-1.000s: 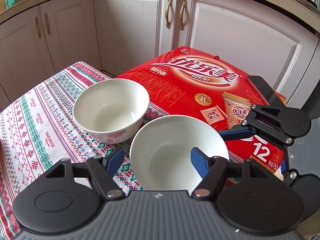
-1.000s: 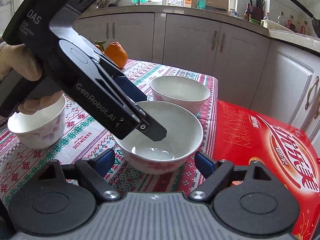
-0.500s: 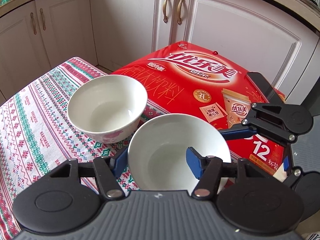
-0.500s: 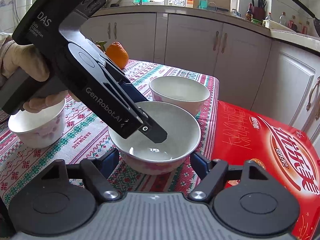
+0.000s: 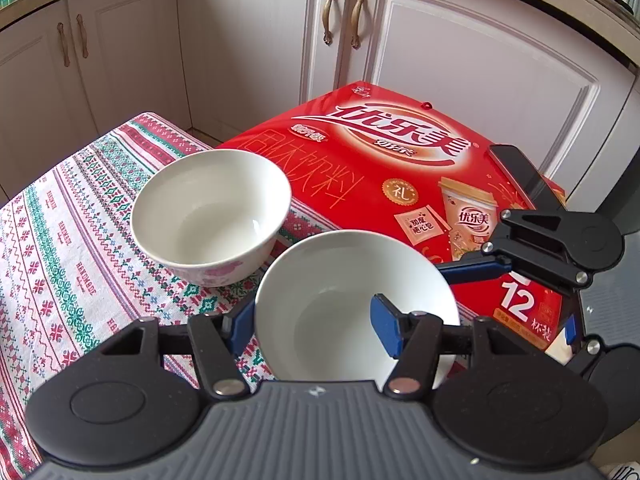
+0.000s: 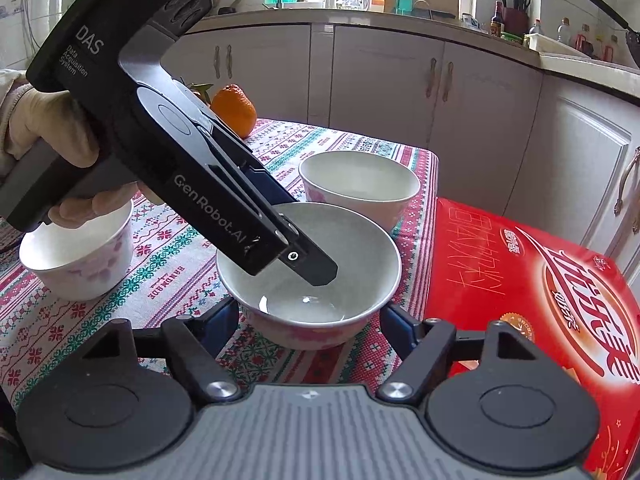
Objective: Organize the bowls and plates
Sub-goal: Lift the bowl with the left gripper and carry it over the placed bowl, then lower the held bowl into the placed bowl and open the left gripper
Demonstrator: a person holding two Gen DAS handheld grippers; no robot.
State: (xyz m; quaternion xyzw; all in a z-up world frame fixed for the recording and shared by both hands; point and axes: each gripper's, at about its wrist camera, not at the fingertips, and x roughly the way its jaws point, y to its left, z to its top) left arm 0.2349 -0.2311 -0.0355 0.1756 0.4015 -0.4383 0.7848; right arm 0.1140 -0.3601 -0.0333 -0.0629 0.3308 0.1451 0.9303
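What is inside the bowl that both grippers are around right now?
The near bowl holds no food. One finger of the left gripper reaches inside it, the other outside the rim. The white bottom shows, except the part covered by that finger.

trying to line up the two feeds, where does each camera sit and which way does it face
Left wrist: on the left gripper, angled down over the near bowl it grips, towards the red box and cabinets; the right gripper shows.
Right wrist: on the right gripper, facing the counter and window; the left gripper and a gloved hand show.
Shared: the near bowl, gripped by both, the far bowl, the red box.
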